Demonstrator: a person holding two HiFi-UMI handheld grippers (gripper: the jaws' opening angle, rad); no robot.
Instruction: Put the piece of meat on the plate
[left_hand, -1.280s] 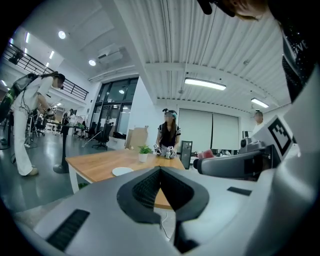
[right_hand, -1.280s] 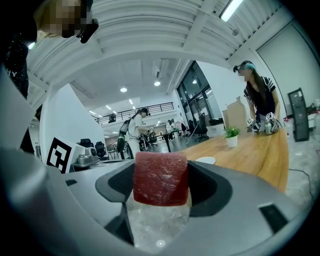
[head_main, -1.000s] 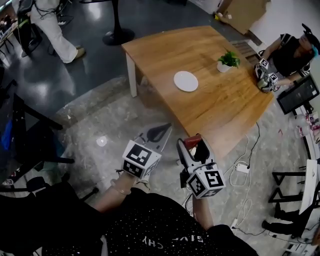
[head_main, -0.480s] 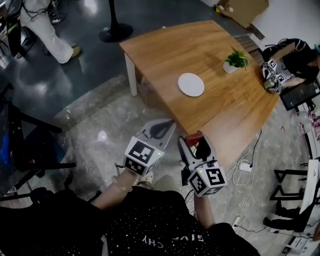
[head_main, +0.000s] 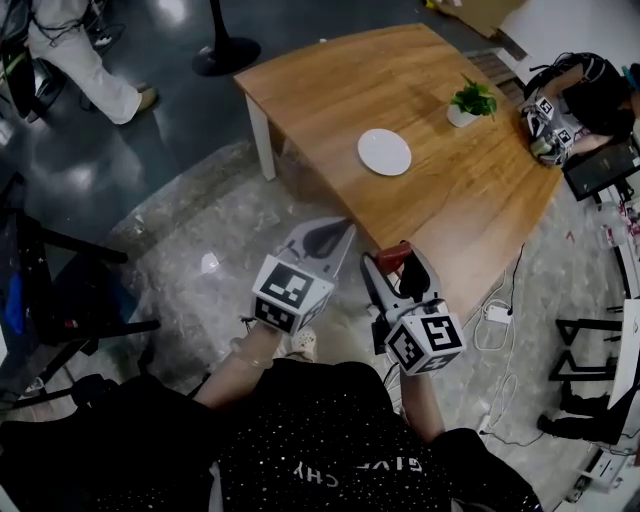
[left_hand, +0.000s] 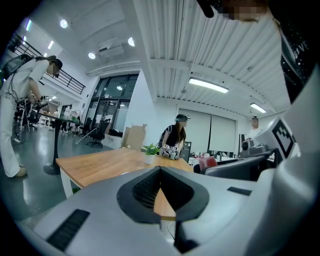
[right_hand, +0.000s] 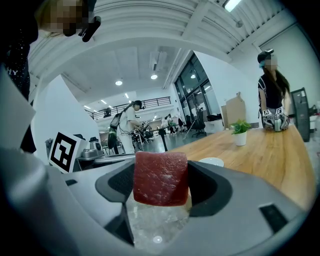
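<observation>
Dark red and blocky, the piece of raw meat (right_hand: 160, 178) sits clamped in the right gripper (right_hand: 161, 165), whose two grey jaws close narrowly on its left and right sides. It stands upright, with a nearly square cut face turned back toward the right gripper view. From that face I cannot pick out a long axis, and its depth is hidden. In the head view, the meat (head_main: 388, 258) shows as a small red lump at the tips of the right gripper (head_main: 397, 262). I am holding it in the air over the grey stone floor (head_main: 200, 220), just short of the near edge of the light wooden table (head_main: 330, 90).

The left gripper (left_hand: 160, 169) has its jaws brought together at the tips with nothing between them. In the head view, the left gripper (head_main: 340, 232) lies just beside the right one, and both point toward the table.

The round white plate (head_main: 384, 152) lies flat near the middle of the table, its surface bare and well apart from the meat. Beyond it, a small white pot holding a green leafy plant (head_main: 472, 101) stands upright. The right gripper view shows the plate (right_hand: 211, 161) low behind the meat.
</observation>
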